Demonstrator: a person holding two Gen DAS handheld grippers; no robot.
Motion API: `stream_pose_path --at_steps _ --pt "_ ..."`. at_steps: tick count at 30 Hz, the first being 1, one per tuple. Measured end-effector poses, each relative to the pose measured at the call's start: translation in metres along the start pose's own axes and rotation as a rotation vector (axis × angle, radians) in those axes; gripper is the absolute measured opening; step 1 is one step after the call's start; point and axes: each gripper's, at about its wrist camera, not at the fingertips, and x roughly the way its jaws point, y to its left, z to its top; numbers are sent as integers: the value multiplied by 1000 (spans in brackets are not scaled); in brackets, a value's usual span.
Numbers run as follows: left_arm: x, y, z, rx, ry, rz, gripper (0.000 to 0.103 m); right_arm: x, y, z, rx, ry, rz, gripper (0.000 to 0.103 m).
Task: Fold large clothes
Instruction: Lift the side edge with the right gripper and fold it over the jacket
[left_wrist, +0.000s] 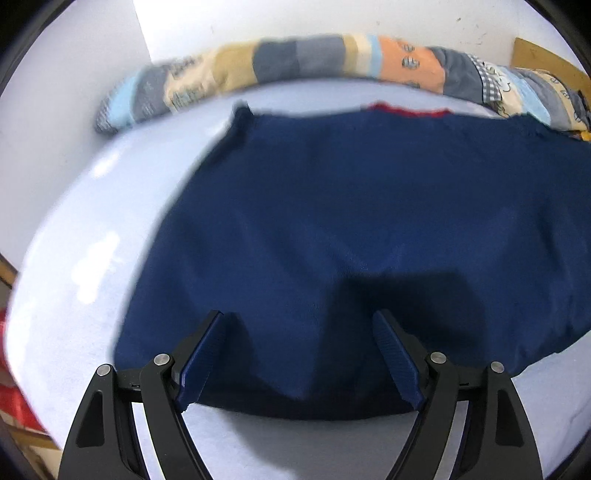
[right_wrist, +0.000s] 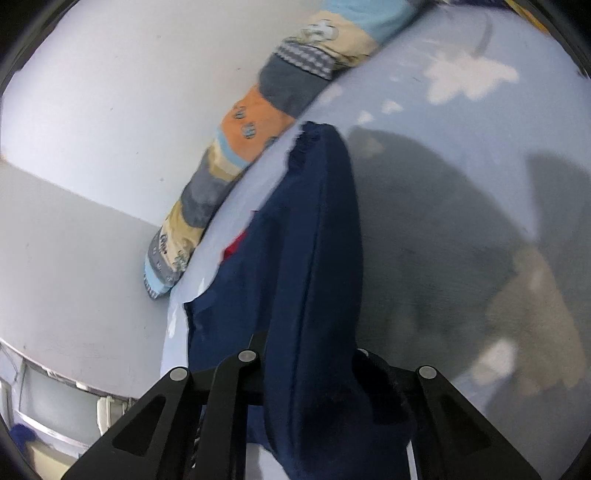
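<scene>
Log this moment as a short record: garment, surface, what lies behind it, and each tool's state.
garment: navy sweater, spread flat on the bed, a red strip at its far edge
surface: pale blue sheet
behind: patchwork bolster along the wall
left tool: open, over the sweater's near edge, gripping nothing
right tool: shut on a fold of the sweater, fingertips hidden by the cloth

Black gripper (left_wrist: 299, 317) linkages, silver pivot pins, blue ribbed pads (left_wrist: 397, 360) (both alike).
</scene>
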Motion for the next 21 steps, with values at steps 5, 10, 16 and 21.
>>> stream_pose_path --at_steps 5,10,16,21 --pt "-12 10 1 47 -50 -20 80 -1 63 2 -99 16 -83 16" --pt "-44 62 -3 -69 -166 -3 81 9 130 -13 -191 23 -125 17" --pt "-60 132 -19 -211 -187 84 81 43 213 -55 -360 47 -195 17" --pt "-71 172 -33 -307 -209 147 81 104 281 -113 -533 80 -289 17"
